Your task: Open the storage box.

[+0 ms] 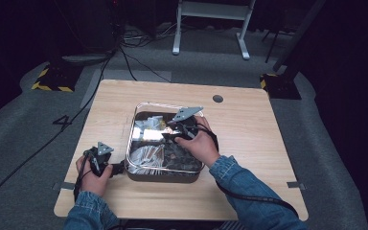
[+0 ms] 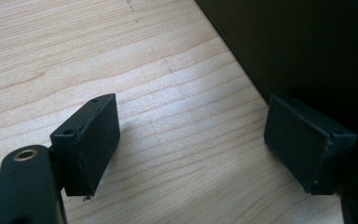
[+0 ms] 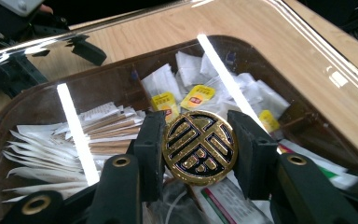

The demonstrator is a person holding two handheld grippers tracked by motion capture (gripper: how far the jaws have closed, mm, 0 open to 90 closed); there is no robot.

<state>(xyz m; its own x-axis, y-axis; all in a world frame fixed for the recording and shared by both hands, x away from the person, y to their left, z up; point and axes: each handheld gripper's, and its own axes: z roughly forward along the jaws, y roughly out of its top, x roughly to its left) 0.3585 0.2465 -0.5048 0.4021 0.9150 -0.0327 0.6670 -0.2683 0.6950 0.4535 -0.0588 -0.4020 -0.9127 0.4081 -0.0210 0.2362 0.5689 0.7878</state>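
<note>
High view: box (image 1: pixel 135 125) with clear lid at counter (image 1: pixel 249 139) centre; right hand-held gripper (image 1: pixel 172 133) over lid, left hand-held gripper (image 1: pixel 120 167) low at box's near-left corner.

Left gripper view: jaws spread wide, nothing between; pads (image 2: pixel 95 149) over bare counter (image 2: pixel 177 121), dark box wall (image 2: pixel 307 46) just beside.

Right gripper view: jaws clamped on round gold knob (image 3: pixel 199 147) at opposite edges. Knob looks rigid, glossy metal, likely slippery; grip at rim, squarely. Lid (image 3: pixel 307 60) probably light, stiff. Sachets (image 3: pixel 98 130) beneath.

Glossy gold metal knob (image 3: pixel 199 147), matt wood table (image 1: pixel 249 129)
</note>
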